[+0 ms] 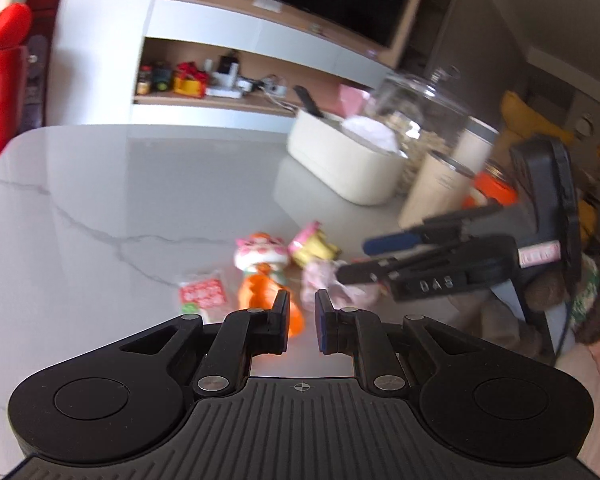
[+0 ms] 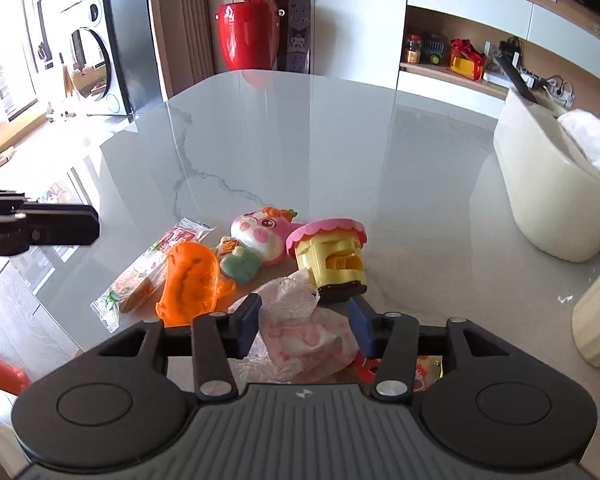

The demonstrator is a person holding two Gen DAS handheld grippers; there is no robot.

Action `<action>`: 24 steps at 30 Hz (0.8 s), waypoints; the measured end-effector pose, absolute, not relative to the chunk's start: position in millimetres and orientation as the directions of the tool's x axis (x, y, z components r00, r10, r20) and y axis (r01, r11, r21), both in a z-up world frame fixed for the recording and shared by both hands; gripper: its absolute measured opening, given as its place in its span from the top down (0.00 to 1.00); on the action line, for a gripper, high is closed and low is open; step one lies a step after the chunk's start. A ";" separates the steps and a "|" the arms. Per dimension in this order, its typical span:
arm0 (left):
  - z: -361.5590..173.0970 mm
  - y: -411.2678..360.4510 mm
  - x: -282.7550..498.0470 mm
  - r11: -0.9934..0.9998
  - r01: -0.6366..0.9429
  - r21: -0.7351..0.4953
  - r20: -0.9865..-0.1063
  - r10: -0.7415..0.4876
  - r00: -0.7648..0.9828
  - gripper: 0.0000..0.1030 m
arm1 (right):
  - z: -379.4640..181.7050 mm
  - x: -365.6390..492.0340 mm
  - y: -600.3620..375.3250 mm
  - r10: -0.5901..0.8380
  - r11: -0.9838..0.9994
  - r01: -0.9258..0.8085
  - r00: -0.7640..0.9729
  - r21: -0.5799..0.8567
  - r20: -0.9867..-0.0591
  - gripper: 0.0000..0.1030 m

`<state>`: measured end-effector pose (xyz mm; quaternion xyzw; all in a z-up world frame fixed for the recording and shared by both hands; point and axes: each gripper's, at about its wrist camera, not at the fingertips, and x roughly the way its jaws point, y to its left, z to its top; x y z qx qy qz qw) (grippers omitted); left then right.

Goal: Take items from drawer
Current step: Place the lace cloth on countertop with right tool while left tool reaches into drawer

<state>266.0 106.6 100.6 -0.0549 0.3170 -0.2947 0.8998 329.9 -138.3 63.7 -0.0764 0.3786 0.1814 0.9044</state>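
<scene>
Several small items lie in a cluster on the marble table (image 2: 280,140): a snack packet (image 2: 152,272), an orange translucent toy (image 2: 192,280), a pink-faced squishy animal (image 2: 260,236) and a yellow toy with a pink top (image 2: 332,256). A crumpled pink-and-white wrapped packet (image 2: 304,336) rests on the table between the fingers of my right gripper (image 2: 305,312), whose jaws stand apart and loose around it. In the left wrist view the right gripper (image 1: 366,260) hovers over that packet (image 1: 340,284). My left gripper (image 1: 301,304) is narrowly open and empty, just short of the orange toy (image 1: 256,296).
A cream tub (image 2: 552,200) with a white bag inside stands at the table's right, beside a glass dome (image 1: 420,112) and a tall canister (image 1: 440,188). A red bin (image 2: 248,36) stands beyond the far edge. A red-gold wrapper (image 2: 424,368) lies under the right gripper.
</scene>
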 end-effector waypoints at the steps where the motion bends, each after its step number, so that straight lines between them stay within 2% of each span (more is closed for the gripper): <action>1: 99.0 95.1 262.6 0.788 0.550 -0.276 -0.558 -0.597 0.576 0.86 | 71.9 322.3 -141.3 0.279 0.919 -0.394 0.655 -0.002 -0.702 0.48; 6: 64.8 27.9 236.2 0.614 0.767 -0.188 -0.703 -0.630 0.332 0.86 | 98.2 275.2 -172.0 0.340 0.901 -0.431 0.648 0.040 -0.681 0.35; 8: 45.2 6.5 230.8 0.575 0.800 -0.173 -0.761 -0.594 0.262 0.85 | 96.1 255.7 -185.9 0.352 0.896 -0.441 0.624 0.057 -0.698 0.33; 11: 8.9 -26.2 227.7 0.536 0.840 -0.087 -0.850 -0.480 0.219 0.85 | 77.7 233.9 -208.1 0.334 0.896 -0.439 0.580 0.060 -0.743 0.32; 16: -37.6 -57.8 235.4 0.452 0.881 -0.141 -0.905 -0.419 0.070 0.85 | 39.3 211.6 -239.3 0.252 0.916 -0.402 0.548 0.013 -0.798 0.32; 20: -64.1 -68.2 243.3 0.388 0.917 -0.096 -0.954 -0.300 0.027 0.84 | 19.8 208.0 -262.0 0.259 0.927 -0.373 0.533 0.051 -0.805 0.32; 24: -73.7 -66.9 251.4 0.308 0.944 -0.119 -0.955 -0.295 -0.025 0.84 | 8.6 212.4 -275.5 0.259 0.931 -0.357 0.514 0.071 -0.817 0.31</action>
